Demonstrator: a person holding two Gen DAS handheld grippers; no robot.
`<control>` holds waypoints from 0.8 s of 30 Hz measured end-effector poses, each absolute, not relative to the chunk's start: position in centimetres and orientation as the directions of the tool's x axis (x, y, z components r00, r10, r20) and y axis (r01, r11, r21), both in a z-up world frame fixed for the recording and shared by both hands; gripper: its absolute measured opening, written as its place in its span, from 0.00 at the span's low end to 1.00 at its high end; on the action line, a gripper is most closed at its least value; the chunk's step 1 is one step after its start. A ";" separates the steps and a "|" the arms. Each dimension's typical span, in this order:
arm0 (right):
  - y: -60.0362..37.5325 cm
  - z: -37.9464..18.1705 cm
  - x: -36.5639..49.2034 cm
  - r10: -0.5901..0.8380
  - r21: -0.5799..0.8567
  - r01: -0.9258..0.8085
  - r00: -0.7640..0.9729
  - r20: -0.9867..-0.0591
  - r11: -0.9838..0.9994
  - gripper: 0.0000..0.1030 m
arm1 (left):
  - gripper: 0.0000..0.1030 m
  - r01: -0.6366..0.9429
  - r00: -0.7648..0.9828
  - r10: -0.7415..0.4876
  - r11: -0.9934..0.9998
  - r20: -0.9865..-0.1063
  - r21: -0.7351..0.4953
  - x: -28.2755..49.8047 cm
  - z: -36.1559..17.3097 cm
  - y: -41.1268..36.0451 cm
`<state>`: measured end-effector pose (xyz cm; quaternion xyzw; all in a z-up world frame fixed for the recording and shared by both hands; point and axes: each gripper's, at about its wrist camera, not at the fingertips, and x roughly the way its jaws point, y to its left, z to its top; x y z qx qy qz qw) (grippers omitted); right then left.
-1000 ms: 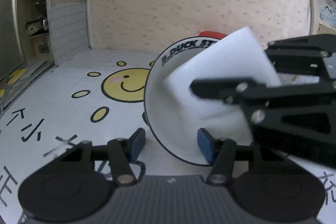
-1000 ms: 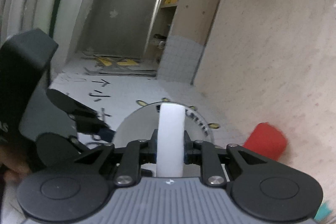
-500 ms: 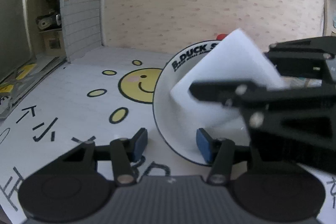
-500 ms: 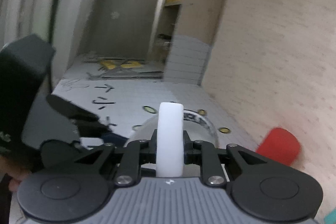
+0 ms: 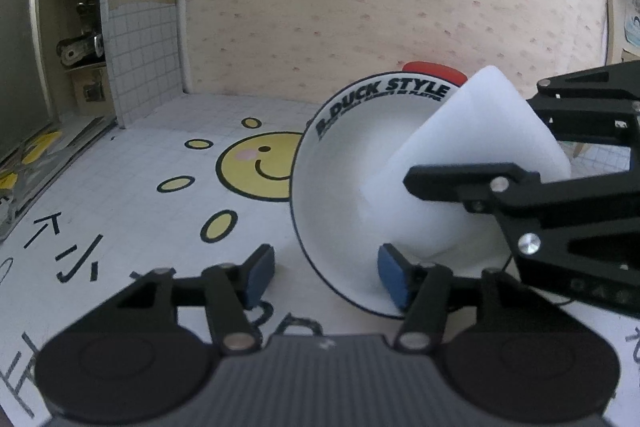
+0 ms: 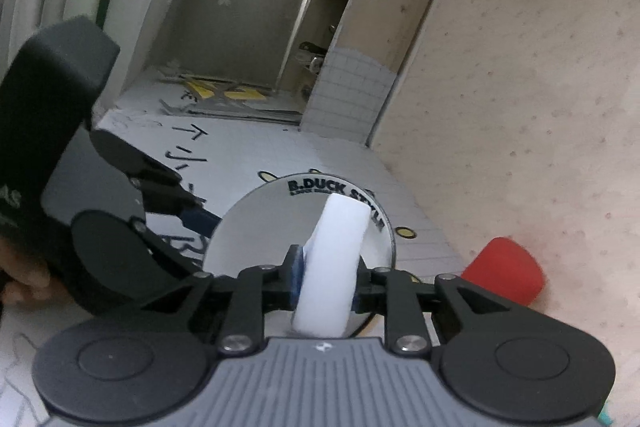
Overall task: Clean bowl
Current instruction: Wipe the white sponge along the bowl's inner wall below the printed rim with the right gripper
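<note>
The sponge (image 5: 472, 163) has rolled deeper across the tilted bowl (image 5: 340, 187) on the tabletop (image 5: 120, 207), clenched by the right tongs (image 6: 326, 273), while the left tongs (image 5: 326, 275), just widened, loosely straddle the rim, so wiping seems underway.

Red object (image 5: 434, 71) — mostly hidden behind bowl (image 5: 340, 163).
</note>
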<state>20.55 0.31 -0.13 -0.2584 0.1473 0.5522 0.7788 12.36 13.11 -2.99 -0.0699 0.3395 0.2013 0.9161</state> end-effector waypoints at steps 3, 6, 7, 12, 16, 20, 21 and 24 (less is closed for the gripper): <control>0.4 -0.1 20.7 0.793 -0.231 -0.934 0.355 -0.495 0.273 0.20 | 0.57 -0.417 0.686 0.321 0.909 -0.653 0.008 12.5 -3.0 13.1; 1.0 -0.1 20.9 0.806 -0.180 -0.937 0.348 -0.478 0.298 0.20 | 0.58 -0.418 0.684 0.321 0.908 -0.655 0.008 12.7 -3.0 12.9; 1.1 -0.1 21.0 0.810 -0.159 -0.941 0.337 -0.481 0.297 0.20 | 0.58 -0.417 0.684 0.320 0.909 -0.655 0.009 12.7 -3.0 12.8; 1.4 -0.1 20.8 0.822 -0.113 -0.958 0.285 -0.493 0.265 0.18 | 0.57 -0.405 0.693 0.310 0.914 -0.651 0.004 12.4 -3.0 12.9; 1.1 0.1 20.8 0.799 -0.173 -0.940 0.340 -0.497 0.293 0.18 | 0.58 -0.386 0.692 0.298 0.923 -0.658 0.012 12.6 -2.9 12.9; 1.1 0.2 20.7 0.792 -0.207 -0.930 0.368 -0.488 0.304 0.18 | 0.58 -0.376 0.688 0.293 0.926 -0.664 0.020 12.9 -2.9 12.9; 1.1 0.2 20.6 0.791 -0.215 -0.927 0.375 -0.483 0.309 0.18 | 0.58 -0.372 0.686 0.288 0.928 -0.668 0.018 13.1 -2.8 12.9; 1.2 0.2 20.5 0.789 -0.240 -0.916 0.399 -0.467 0.321 0.18 | 0.59 -0.367 0.680 0.283 0.930 -0.676 0.020 13.4 -2.6 12.9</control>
